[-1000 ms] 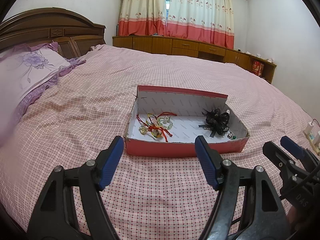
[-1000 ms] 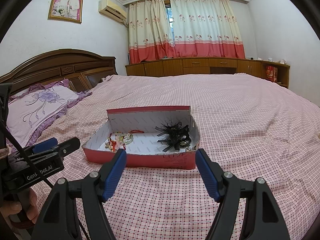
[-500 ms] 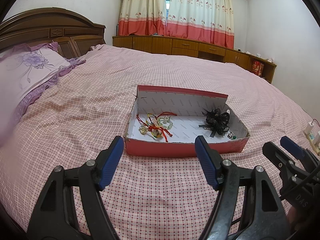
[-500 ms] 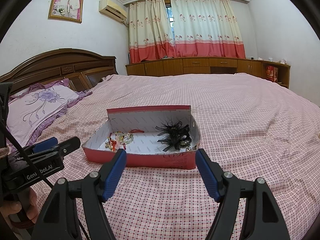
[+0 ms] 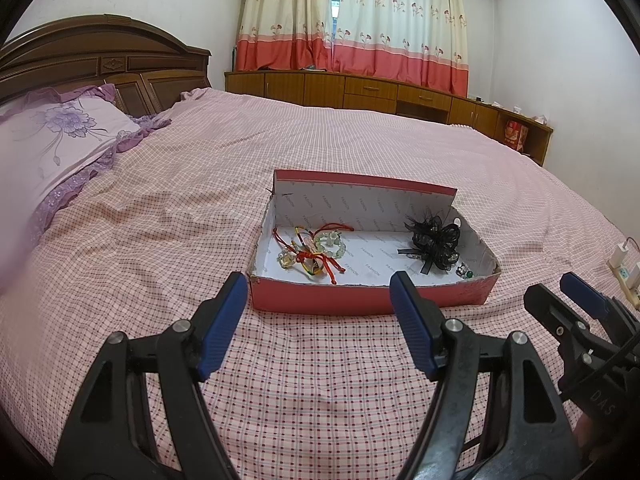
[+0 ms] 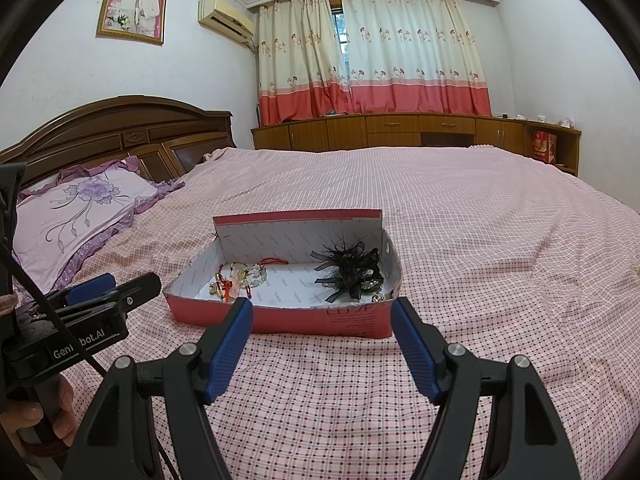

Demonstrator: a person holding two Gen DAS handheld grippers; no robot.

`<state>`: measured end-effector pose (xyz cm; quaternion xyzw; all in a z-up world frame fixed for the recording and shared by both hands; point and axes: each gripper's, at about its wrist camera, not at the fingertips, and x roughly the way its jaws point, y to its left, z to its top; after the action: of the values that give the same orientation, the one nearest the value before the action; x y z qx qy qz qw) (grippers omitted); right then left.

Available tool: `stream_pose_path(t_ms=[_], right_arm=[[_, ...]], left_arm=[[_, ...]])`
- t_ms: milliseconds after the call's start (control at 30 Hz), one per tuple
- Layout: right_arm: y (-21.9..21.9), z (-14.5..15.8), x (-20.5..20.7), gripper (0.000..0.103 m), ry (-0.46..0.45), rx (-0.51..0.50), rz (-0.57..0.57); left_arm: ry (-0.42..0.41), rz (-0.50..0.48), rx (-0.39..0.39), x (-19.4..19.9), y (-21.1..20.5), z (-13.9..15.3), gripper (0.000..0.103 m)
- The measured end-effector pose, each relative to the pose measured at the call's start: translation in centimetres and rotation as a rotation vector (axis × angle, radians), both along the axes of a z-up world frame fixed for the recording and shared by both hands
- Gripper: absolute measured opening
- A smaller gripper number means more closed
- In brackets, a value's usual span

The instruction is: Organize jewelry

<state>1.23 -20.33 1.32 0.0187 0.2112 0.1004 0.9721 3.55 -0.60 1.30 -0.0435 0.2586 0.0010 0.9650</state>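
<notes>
Bed carries red box dead ahead, long axis crosswise; left tool and right tool released, box centred before both.

Surface: a wide bed with a dark carved wooden headboard at its left end.
Cover: a pink checked bedspread, creased in places, over the whole top.
Pillow: a lilac pillow with a purple flower print and frilled edge, lying against the headboard.
Box: an open red cardboard box with a white lining, resting flat on the bedspread near the middle, well apart from the pillow.
</notes>
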Motion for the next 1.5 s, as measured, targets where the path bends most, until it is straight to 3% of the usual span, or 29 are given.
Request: stream_pose_path(t_ms=[1500], right_arm=[[-0.08, 0.15, 0.10, 0.073, 0.004, 0.001, 0.000]], left_arm=[[0.005, -0.004, -0.001, 0.05, -0.06, -0.37, 0.066]])
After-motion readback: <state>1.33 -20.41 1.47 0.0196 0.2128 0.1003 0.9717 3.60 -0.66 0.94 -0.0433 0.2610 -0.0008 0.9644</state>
